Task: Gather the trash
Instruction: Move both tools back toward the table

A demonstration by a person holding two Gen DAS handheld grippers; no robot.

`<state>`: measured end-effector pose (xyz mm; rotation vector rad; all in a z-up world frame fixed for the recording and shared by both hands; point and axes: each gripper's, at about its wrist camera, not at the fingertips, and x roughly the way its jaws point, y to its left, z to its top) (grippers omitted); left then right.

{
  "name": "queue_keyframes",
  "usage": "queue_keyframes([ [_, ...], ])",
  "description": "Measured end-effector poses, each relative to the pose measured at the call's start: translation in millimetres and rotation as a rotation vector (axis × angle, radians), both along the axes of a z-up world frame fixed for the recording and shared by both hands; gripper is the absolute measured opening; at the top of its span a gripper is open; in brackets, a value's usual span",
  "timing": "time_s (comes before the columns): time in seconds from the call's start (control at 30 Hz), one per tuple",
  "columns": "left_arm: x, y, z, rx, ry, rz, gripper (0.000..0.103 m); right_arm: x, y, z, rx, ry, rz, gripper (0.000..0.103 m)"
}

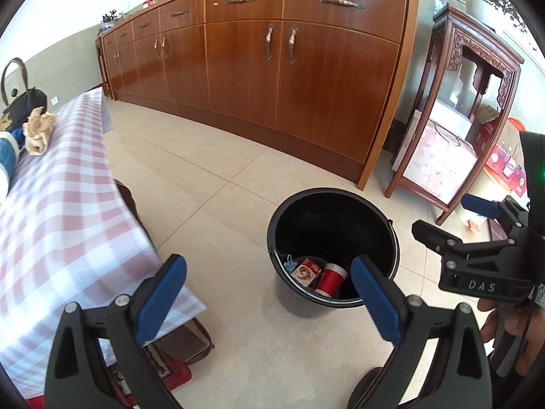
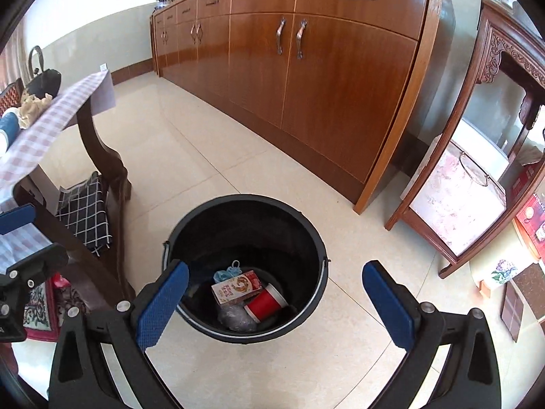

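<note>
A black bucket [image 1: 374, 218] stands on the tiled floor; it also shows in the right wrist view [image 2: 306, 238]. Inside lie a red cup [image 2: 264, 304], a small carton [image 2: 235, 287], a blue scrap [image 2: 226, 272] and a grey crumpled wrapper [image 2: 236, 318]. My left gripper [image 1: 269, 296] is open and empty, above the floor just left of the bucket. My right gripper [image 2: 276, 303] is open and empty, above the bucket's mouth. The right gripper also shows at the right edge of the left wrist view [image 1: 453, 221]. On the checked tablecloth [image 1: 51, 204] lies a crumpled beige paper [image 1: 37, 129].
A long wooden sideboard [image 1: 272, 61] runs along the wall behind the bucket. A carved dark stand [image 1: 470, 109] with boxes is at the right. The table leg [image 2: 102, 156], a checked cloth [image 2: 85, 211] and a patterned rug [image 2: 41, 306] are at the left. A black kettle [image 1: 24, 99] sits on the table.
</note>
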<state>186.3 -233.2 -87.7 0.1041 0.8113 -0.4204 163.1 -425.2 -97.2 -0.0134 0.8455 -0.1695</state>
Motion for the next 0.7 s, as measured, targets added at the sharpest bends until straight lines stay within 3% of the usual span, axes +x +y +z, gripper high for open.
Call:
queue_keyframes([
  [0.37,-28.1,52.7,40.0,-0.022,-0.101,0.092,0.098,-26.6,44.1,40.9,0.006,-0.088,0.046,0.103],
  [0.7,-45.6,123.0,69.5,-0.051,-0.169,0.264,0.1,-33.5,103.2,82.3,0.031,-0.166,0.133,0.103],
])
